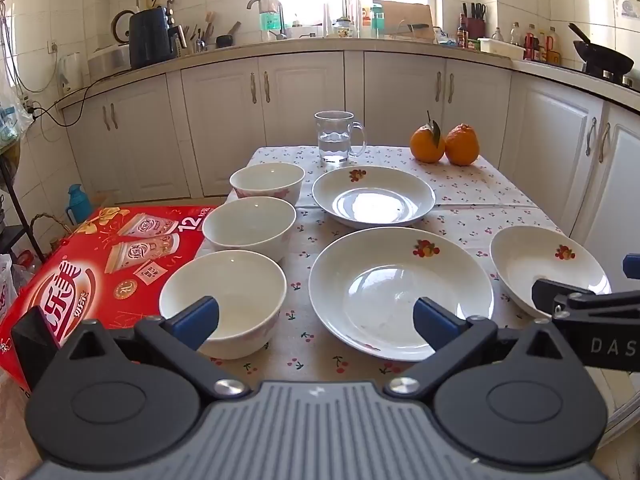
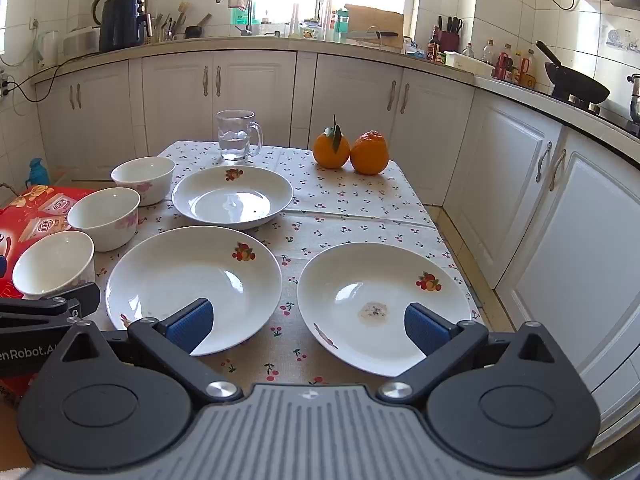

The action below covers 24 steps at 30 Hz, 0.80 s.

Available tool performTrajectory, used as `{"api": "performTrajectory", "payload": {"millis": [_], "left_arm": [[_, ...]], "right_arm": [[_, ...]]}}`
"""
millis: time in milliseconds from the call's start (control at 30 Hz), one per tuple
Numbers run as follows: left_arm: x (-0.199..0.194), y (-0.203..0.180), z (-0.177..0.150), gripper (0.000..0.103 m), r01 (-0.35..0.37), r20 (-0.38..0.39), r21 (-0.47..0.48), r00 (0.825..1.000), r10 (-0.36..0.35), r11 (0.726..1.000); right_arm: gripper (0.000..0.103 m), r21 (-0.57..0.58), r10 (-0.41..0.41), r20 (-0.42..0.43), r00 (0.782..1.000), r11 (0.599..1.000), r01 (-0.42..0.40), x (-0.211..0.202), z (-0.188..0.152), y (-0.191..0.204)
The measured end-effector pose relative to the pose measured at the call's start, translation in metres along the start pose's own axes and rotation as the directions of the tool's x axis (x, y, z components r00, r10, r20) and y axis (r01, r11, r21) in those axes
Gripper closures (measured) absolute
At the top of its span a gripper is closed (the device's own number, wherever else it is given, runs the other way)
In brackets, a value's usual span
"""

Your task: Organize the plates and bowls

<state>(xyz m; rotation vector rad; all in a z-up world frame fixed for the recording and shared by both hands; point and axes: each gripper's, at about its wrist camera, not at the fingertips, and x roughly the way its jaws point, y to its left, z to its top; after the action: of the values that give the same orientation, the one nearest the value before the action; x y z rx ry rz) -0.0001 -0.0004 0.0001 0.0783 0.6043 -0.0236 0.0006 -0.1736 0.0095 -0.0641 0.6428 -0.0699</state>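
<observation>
White plates (image 2: 192,276), fruit motif, bowls (image 1: 222,300) pink-flowered

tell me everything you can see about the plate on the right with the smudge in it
The right plate is a deep white dish, ceramic by its gloss, with a red and orange fruit print on its inner wall and another print near its front rim. A small brownish dried smudge sits in the middle of its well. It lies flat and upright on the cherry-print tablecloth near the table's right edge, apart from the neighbouring plate. Nothing is stacked in it, and the open right gripper is not gripping it.
</observation>
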Motion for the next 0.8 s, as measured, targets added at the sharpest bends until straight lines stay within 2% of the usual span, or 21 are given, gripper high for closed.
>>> {"api": "performTrajectory", "payload": {"millis": [233,800], "left_arm": [[-0.0013,-0.0059,-0.0068,0.001,-0.014,0.011,0.012,1.000,0.014,1.000],[-0.0009,-0.0018,-0.0009,0.001,-0.005,-0.004,-0.004,1.000,0.005,1.000]], "right_arm": [[0.000,-0.002,0.000,0.003,1.000,1.000,0.000,-0.0001,0.0001,-0.0001],[0.000,-0.009,-0.005,0.007,1.000,1.000,0.005,-0.0019,0.0009,-0.0001]]}}
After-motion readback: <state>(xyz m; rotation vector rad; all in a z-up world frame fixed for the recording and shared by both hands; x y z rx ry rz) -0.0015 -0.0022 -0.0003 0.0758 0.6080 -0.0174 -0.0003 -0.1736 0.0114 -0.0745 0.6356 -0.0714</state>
